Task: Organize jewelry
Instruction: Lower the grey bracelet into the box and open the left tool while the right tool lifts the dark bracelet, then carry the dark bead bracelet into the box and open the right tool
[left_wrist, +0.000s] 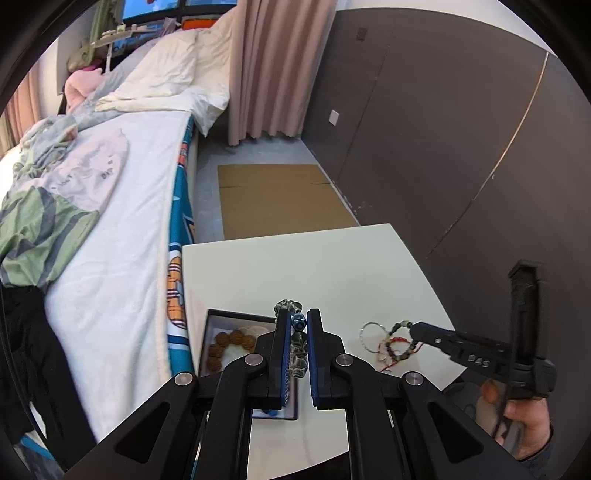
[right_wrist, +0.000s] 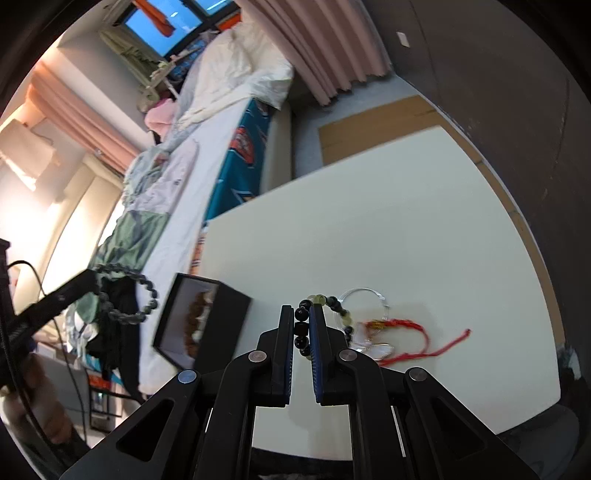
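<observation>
My left gripper (left_wrist: 298, 323) is shut on a dark green bead bracelet (left_wrist: 299, 350) and holds it above the black jewelry box (left_wrist: 210, 332), which has a brown bead bracelet (left_wrist: 225, 341) inside. From the right wrist view the green bracelet (right_wrist: 125, 295) hangs from the left gripper beside the box (right_wrist: 221, 314). My right gripper (right_wrist: 303, 321) is shut on a black-and-yellow bead bracelet (right_wrist: 301, 332) at the pile on the white table (right_wrist: 369, 229). A clear bangle (right_wrist: 364, 295) and a red cord bracelet (right_wrist: 406, 328) lie there.
A bed (left_wrist: 122, 206) with bedding runs along the table's left side. Flat cardboard (left_wrist: 280, 199) lies on the floor beyond the table. A dark wall (left_wrist: 443, 129) stands to the right. The jewelry pile (left_wrist: 388, 341) sits near the table's right front.
</observation>
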